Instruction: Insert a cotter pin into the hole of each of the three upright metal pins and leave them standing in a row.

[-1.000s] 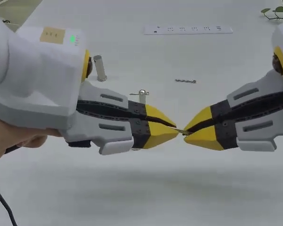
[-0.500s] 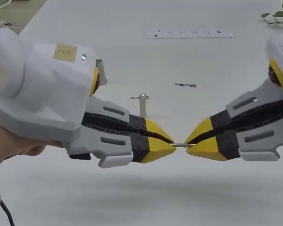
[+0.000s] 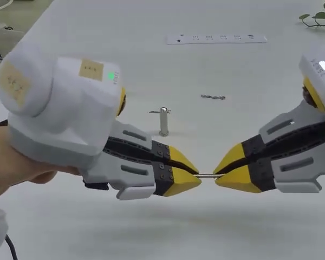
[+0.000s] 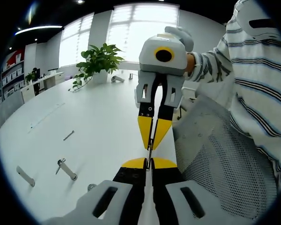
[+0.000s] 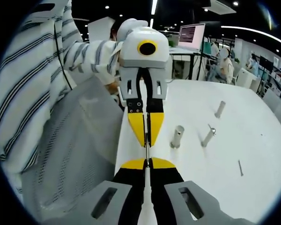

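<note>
Entry, regrip in hand: the yellow-tipped grey left gripper [image 3: 198, 176] was pressed together on one end of a slender silver cotter pin [image 3: 207, 175]. The matching right gripper [image 3: 217, 176] pinched the other end, so the pin bridged the two tips, level and clear of the white table [image 3: 151, 233]. Behind stood a short upright cylindrical steel pin [image 3: 163, 123] already carrying a cotter through its head. A loose spare cotter pin [image 3: 213, 97] lay farther back. In the right gripper view I logged a near bare steel pin [image 5: 177, 136] and a far bare steel pin [image 5: 219, 108]. I judged that one gripper should let go only once the other held firmly near one end. That would leave a long straight length protruding to meet the near bare pin's cross-hole squarely.
</note>
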Demonstrator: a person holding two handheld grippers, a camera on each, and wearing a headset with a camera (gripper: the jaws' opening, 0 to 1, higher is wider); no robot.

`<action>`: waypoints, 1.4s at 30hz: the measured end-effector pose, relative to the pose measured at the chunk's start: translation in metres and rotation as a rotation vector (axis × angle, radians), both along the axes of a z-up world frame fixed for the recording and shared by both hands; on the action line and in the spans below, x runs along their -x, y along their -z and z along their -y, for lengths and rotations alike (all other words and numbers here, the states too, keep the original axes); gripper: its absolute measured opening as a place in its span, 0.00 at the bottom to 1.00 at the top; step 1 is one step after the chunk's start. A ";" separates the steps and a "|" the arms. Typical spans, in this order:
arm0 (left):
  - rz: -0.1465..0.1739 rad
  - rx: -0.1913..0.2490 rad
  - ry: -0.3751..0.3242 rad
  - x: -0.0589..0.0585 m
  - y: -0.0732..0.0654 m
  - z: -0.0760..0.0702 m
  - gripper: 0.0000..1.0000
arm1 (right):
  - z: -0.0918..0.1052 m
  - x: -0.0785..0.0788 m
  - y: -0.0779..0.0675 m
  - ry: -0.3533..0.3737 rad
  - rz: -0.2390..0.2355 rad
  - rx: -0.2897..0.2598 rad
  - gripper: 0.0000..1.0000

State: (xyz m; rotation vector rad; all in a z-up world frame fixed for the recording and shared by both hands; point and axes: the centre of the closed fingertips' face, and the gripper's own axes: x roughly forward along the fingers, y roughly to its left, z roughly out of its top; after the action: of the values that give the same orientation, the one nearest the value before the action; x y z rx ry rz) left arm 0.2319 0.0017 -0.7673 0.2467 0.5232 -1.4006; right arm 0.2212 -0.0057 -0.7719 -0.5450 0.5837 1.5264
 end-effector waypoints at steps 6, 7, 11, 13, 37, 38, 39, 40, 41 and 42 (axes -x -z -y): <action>0.019 -0.011 -0.028 -0.008 0.004 -0.005 0.03 | 0.000 -0.004 0.001 0.023 -0.001 -0.006 0.04; 0.024 -0.019 -0.035 -0.010 0.006 -0.006 0.05 | 0.000 -0.006 0.002 0.029 -0.002 -0.006 0.04; 0.050 -0.030 -0.062 -0.017 0.008 -0.011 0.13 | 0.002 -0.009 0.003 0.049 -0.002 -0.002 0.04; 0.055 -0.044 -0.096 -0.023 0.010 -0.015 0.15 | 0.004 -0.011 0.005 0.059 -0.005 0.003 0.04; 0.080 -0.167 -0.345 -0.060 0.055 -0.063 0.30 | 0.018 -0.041 0.025 0.249 -0.028 0.058 0.04; 0.076 -0.173 -0.349 -0.060 0.058 -0.064 0.30 | 0.019 -0.043 0.027 0.264 -0.033 0.061 0.04; 0.074 -0.177 -0.349 -0.060 0.060 -0.064 0.30 | 0.019 -0.045 0.028 0.277 -0.035 0.062 0.03; 0.073 -0.181 -0.349 -0.060 0.061 -0.064 0.30 | 0.020 -0.045 0.030 0.290 -0.041 0.063 0.03; 0.073 -0.189 -0.347 -0.059 0.064 -0.064 0.29 | 0.020 -0.045 0.030 0.296 -0.044 0.063 0.03; 0.075 -0.193 -0.346 -0.059 0.065 -0.064 0.29 | 0.020 -0.045 0.031 0.304 -0.048 0.066 0.03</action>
State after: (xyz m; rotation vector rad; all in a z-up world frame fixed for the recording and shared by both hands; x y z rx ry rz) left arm 0.2914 0.0655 -0.8325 0.3450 0.6085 -1.0026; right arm 0.2667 -0.0261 -0.8034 -0.4480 0.7212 1.2383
